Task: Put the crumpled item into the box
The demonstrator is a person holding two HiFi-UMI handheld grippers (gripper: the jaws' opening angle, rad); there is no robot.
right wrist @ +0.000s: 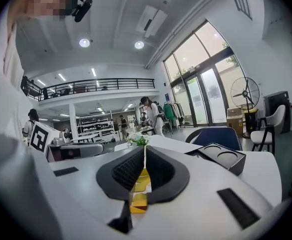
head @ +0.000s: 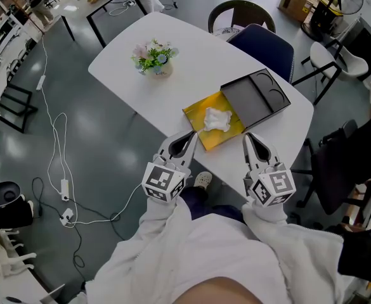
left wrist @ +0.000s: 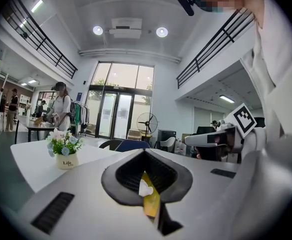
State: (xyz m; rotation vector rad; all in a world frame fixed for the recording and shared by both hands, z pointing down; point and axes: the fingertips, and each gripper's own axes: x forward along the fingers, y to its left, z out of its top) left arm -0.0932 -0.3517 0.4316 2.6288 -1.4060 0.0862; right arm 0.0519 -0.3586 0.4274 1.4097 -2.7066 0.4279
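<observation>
A crumpled white item (head: 216, 119) lies inside the open yellow box (head: 198, 113) on the white table (head: 191, 56). The box's dark grey lid (head: 256, 96) lies open against its far right side. My left gripper (head: 191, 135) hangs shut and holds nothing, just short of the box's near left corner. My right gripper (head: 249, 136) is also shut and holds nothing, just off the near right corner. In the left gripper view the crumpled item (left wrist: 145, 189) and the yellow box (left wrist: 152, 205) show below the closed left gripper (left wrist: 146, 152). The right gripper view shows the yellow box (right wrist: 138, 202) under the right gripper (right wrist: 145, 148).
A small pot of flowers (head: 153, 58) stands at the table's far left. A blue chair (head: 264, 46) and a dark round chair (head: 241, 12) stand behind the table. Cables (head: 61, 170) trail over the floor at the left. A person's shoe (head: 202, 180) shows under the near edge.
</observation>
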